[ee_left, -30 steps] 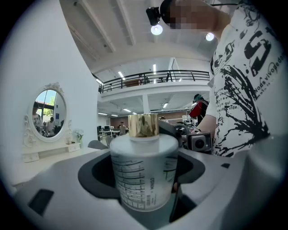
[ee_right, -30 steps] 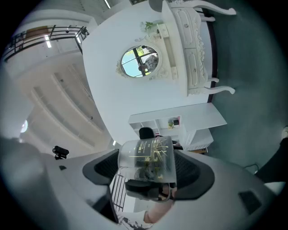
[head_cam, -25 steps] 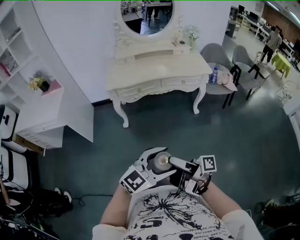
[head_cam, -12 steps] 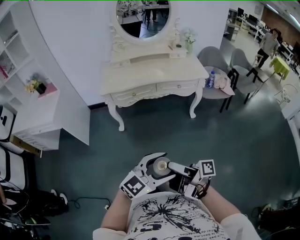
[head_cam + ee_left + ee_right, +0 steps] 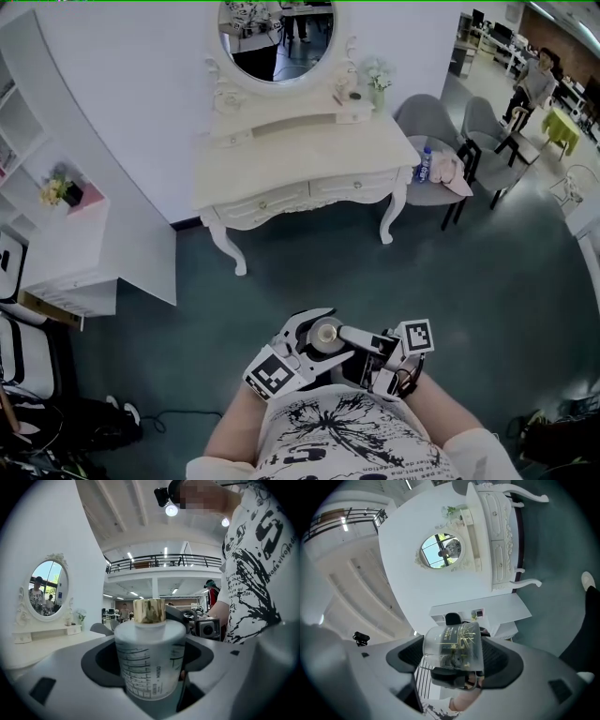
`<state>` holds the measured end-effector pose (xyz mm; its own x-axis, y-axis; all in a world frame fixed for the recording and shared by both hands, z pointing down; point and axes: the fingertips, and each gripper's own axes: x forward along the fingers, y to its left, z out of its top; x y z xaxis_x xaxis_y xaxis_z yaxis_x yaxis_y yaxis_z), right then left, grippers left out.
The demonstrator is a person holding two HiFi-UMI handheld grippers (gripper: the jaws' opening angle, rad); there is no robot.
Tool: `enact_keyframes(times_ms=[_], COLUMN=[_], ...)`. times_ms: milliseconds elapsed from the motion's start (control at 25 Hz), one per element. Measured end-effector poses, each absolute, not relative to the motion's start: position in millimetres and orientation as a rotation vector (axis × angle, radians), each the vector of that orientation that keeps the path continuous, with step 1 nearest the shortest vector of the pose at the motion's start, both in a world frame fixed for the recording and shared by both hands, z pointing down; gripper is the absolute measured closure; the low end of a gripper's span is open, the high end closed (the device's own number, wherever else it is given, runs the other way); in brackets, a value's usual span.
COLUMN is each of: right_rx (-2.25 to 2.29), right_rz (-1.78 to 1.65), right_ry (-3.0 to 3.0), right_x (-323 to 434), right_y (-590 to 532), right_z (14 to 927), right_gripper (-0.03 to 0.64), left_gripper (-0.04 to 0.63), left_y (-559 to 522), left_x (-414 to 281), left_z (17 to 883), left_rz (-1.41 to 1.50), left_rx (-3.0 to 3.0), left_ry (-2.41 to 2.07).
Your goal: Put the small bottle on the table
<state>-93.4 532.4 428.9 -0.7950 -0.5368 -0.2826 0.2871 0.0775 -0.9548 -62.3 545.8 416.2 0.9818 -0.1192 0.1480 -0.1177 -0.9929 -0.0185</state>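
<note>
The small bottle [image 5: 325, 334], frosted with a gold cap, is held close to the person's chest, above the floor. In the left gripper view the small bottle [image 5: 150, 658] stands upright between the jaws of my left gripper [image 5: 151, 677], which is shut on it. My left gripper [image 5: 317, 341] curves round it from the left. My right gripper [image 5: 352, 337] reaches in from the right, and the right gripper view shows the bottle [image 5: 453, 646] clamped between its jaws too. The white dressing table [image 5: 300, 164] stands well ahead against the wall.
An oval mirror [image 5: 275, 37] and a small vase of flowers [image 5: 377, 80] sit at the table's back. Two grey chairs [image 5: 436, 183] stand to its right, one with a blue bottle [image 5: 424, 165] on it. A white shelf unit [image 5: 75, 234] is at left. Cables lie on the floor near my feet.
The view has swung so the dressing table sits further left and looks larger. Both grippers keep the same hold on the bottle in front of the chest.
</note>
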Motion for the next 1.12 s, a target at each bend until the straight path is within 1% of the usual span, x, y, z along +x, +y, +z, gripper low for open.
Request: enact_keyframes(times_ms=[360, 600, 840, 1120], right_rx=[-0.311, -0.327, -0.312, -0.247], right_rz=[-1.709, -1.681, -1.680, -1.751], right_ry=[1.742, 1.752, 1.743, 1.747], right_x=[-66.5, -59.9, -53.7, -46.1], right_y=[385.1, 292.1, 224.8, 166.3], right_z=[420.9, 419.2, 417.7, 433.5], right_gripper=[0.232, 0.231, 0.232, 0.232], left_gripper=[0.245, 0.245, 0.245, 0.245], left_y=[401.4, 309.1, 241.6, 180.5], left_x=[-35.8, -30.1, -23.4, -14.9], left_z=[409.6, 406.7, 406.8, 422.5], left_rz=[-0.222, -0.211, -0.233, -0.272], left_rx=[-3.103, -3.084, -3.080, -3.097], left_ry=[0.062, 0.034, 0.050, 0.172])
